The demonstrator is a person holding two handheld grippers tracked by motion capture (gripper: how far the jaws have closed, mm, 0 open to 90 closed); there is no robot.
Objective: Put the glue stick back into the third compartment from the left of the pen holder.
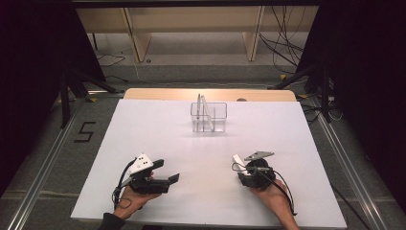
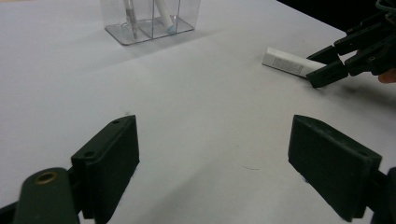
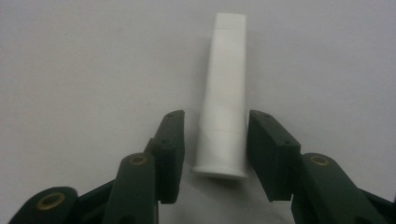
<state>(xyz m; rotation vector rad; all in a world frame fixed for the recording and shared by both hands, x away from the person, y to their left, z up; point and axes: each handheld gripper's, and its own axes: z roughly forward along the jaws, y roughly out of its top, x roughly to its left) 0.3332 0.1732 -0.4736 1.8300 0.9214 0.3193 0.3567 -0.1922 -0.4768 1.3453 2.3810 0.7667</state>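
A white tube lies flat on the white tabletop, its wider cap end toward me. My right gripper straddles that end with one jaw on each side. A thin gap still shows at the left jaw, so the pads are not pressing. In the high view the tube pokes out up-left of the right gripper. My left gripper rests at the front left, jaws wide open and empty, and the left gripper view shows bare table between them. That view also shows the tube and the right gripper.
A clear divided organiser stands at the far middle of the table, holding a couple of slim white items; it is seen again at the top of the left gripper view. Tripod legs and cables lie on the floor around the table.
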